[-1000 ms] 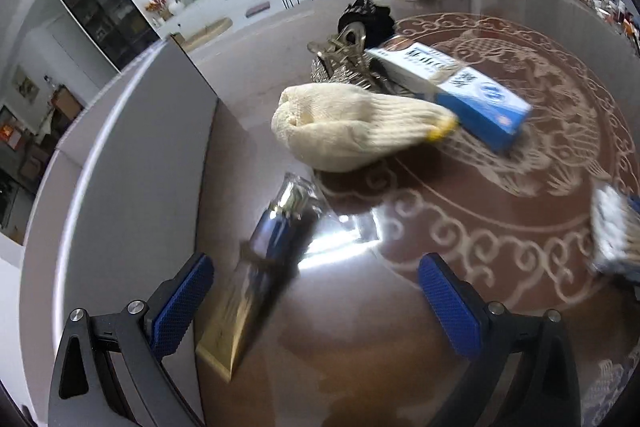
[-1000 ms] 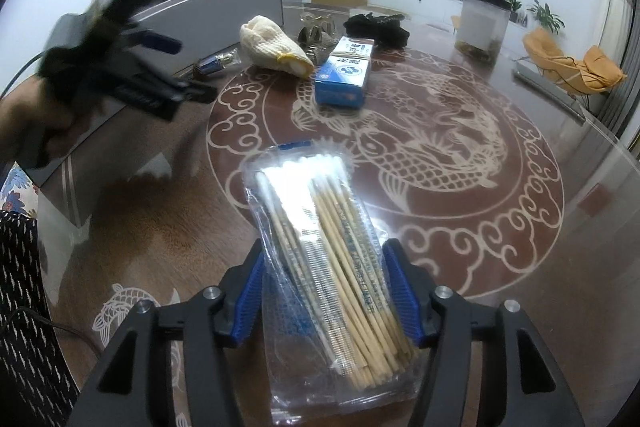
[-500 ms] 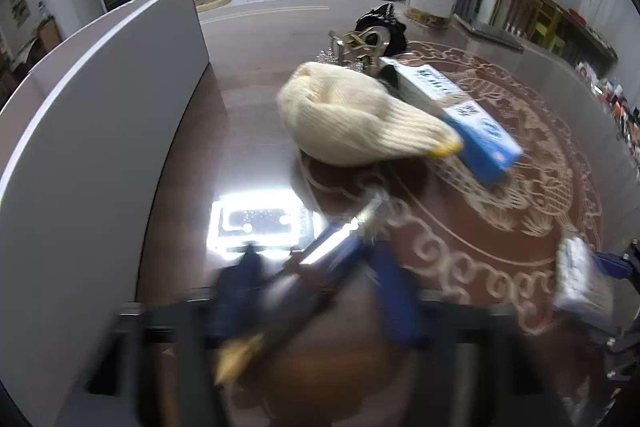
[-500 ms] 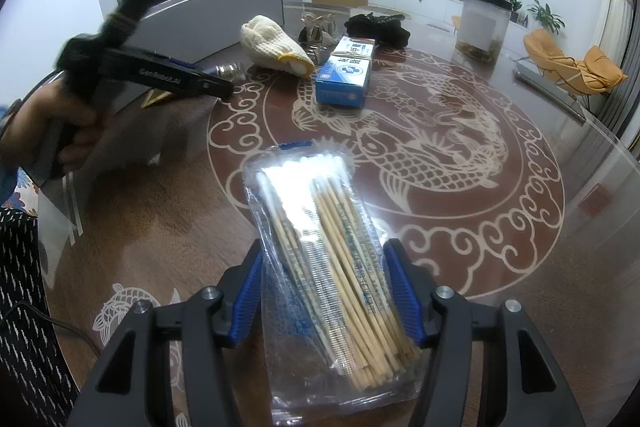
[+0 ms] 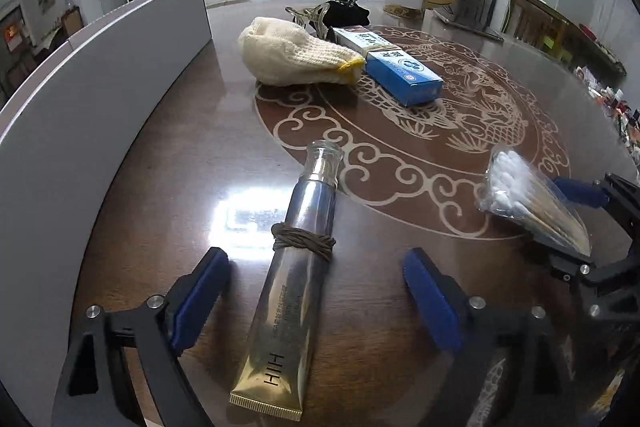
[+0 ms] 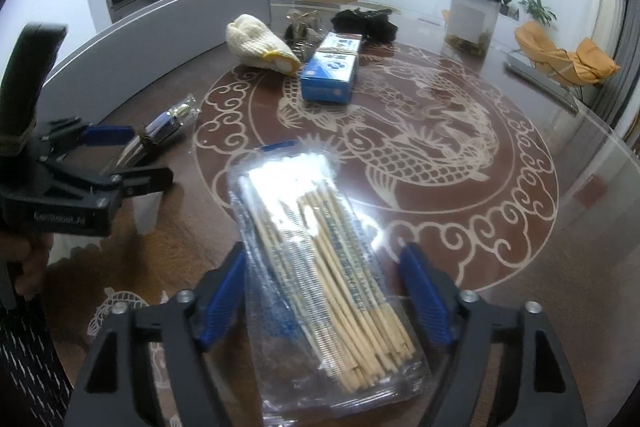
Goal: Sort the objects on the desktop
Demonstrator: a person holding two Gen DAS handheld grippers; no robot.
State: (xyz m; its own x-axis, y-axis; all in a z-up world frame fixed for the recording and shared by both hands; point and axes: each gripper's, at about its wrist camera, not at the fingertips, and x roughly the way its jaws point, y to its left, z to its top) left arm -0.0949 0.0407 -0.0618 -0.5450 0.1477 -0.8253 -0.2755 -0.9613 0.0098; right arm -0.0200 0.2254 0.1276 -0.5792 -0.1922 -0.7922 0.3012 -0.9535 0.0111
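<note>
A silver-gold tube (image 5: 294, 269) with a cord wound round it lies on the brown table between the fingers of my left gripper (image 5: 318, 293), which is open and not touching it. The tube also shows in the right wrist view (image 6: 160, 133), beside the left gripper (image 6: 120, 155). My right gripper (image 6: 326, 291) is shut on a clear packet of cotton swabs (image 6: 316, 251). That packet also shows at the right in the left wrist view (image 5: 528, 199). A cream knitted glove (image 5: 296, 53) and a blue-white box (image 5: 394, 65) lie farther back.
A grey curved panel (image 5: 80, 107) runs along the table's left side. A metal clip pile (image 5: 310, 17) and a black object (image 5: 346, 13) lie behind the glove. A clear container (image 6: 472, 23) stands at the far edge.
My left gripper swung and dropped toward the tube, which now lies lengthwise between its open fingers. My right gripper stays shut on the swab packet, hardly moved.
</note>
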